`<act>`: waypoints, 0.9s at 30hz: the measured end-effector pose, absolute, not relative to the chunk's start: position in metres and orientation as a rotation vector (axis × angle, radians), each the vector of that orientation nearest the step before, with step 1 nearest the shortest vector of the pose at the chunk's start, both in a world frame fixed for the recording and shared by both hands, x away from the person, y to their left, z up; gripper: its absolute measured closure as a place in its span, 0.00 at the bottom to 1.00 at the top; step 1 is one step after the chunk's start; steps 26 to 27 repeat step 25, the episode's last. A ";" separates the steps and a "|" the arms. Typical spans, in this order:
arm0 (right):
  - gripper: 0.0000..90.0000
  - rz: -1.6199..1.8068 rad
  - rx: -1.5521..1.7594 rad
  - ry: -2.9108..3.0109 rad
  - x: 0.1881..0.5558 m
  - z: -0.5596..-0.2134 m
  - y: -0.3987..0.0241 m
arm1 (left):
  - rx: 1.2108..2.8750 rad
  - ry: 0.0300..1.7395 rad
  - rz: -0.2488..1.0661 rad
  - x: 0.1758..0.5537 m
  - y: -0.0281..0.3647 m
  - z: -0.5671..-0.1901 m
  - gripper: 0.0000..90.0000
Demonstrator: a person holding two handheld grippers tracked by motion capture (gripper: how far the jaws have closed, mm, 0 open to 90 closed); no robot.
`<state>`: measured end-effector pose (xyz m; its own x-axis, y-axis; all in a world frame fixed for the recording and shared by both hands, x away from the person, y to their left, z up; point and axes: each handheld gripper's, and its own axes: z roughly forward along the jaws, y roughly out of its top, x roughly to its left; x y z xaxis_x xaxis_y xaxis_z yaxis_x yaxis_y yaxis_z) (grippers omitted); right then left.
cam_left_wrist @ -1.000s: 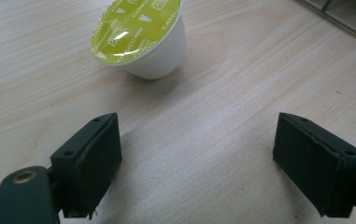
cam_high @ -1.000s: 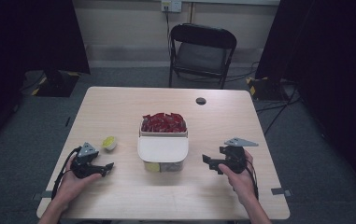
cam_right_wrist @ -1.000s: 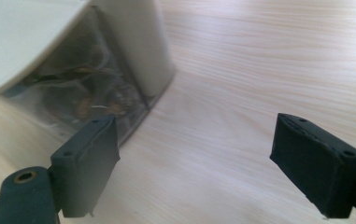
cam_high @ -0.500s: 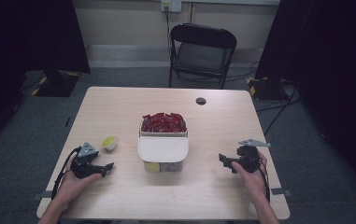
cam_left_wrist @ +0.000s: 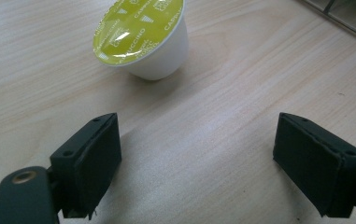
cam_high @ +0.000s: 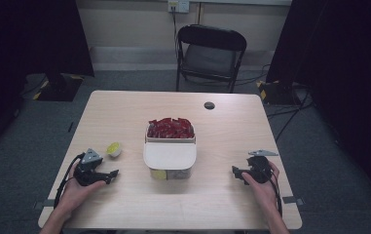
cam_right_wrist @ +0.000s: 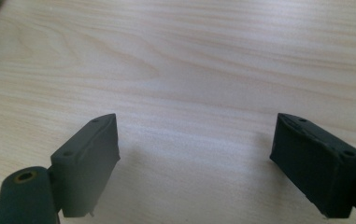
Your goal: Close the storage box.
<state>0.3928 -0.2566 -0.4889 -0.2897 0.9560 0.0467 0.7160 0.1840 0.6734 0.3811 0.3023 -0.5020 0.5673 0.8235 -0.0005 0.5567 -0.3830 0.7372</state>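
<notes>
1. Pale wood is the worktop [cam_high: 124, 117], and in its middle stands the white container [cam_high: 170, 155], which we take as our landmark.
2. We see red packets [cam_high: 170, 127] in the far compartment of the container; the near part is covered by a white lid.
3. We find the coffee capsule [cam_high: 114, 148] to the left of the container, near it but apart, lying on the worktop. It has a white cup and a yellow-green foil top with the word "cappuccino".
4. We hold the left gripper [cam_high: 110, 175] to the left of the container, on the near side of the capsule. In the left gripper view the capsule [cam_left_wrist: 142, 37] lies tilted beyond the fingers [cam_left_wrist: 89, 156], which stand wide apart with bare wood between them.
5. We hold the right gripper [cam_high: 236, 172] to the right of the container, well apart from it, low over the worktop. In the right gripper view its fingers [cam_right_wrist: 87, 158] are also spread and hold nothing.
</notes>
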 end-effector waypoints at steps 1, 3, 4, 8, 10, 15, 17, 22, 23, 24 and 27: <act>0.16 0.839 1.569 2.082 0.392 -0.491 -0.256 | 2.092 1.099 0.483 0.381 0.302 -0.502 0.16; 0.16 0.827 1.551 2.089 0.391 -0.491 -0.254 | 2.093 1.099 0.483 0.381 0.302 -0.502 0.16; 0.16 0.829 1.558 2.077 0.390 -0.492 -0.254 | 2.089 1.101 0.482 0.381 0.302 -0.502 0.16; 0.13 0.806 1.516 2.067 0.390 -0.495 -0.251 | 2.093 1.099 0.484 0.381 0.302 -0.502 0.16; 0.10 0.815 1.514 2.056 0.389 -0.497 -0.252 | 2.091 1.099 0.483 0.381 0.302 -0.502 0.16; 0.06 0.849 1.500 2.019 0.388 -0.501 -0.253 | 2.092 1.099 0.484 0.381 0.302 -0.502 0.16; 0.06 0.847 1.503 2.014 0.388 -0.501 -0.253 | 2.092 1.099 0.484 0.381 0.302 -0.502 0.16; 0.06 0.837 1.535 1.983 0.386 -0.501 -0.250 | 2.092 1.099 0.484 0.381 0.302 -0.502 0.16; 0.06 0.837 1.534 1.984 0.386 -0.501 -0.251 | 2.092 1.099 0.484 0.381 0.302 -0.502 0.16; 0.06 0.837 1.535 1.983 0.386 -0.501 -0.250 | 2.092 1.099 0.484 0.381 0.302 -0.502 0.16; 0.06 0.836 1.535 1.983 0.386 -0.501 -0.251 | 2.092 1.099 0.484 0.381 0.302 -0.502 0.16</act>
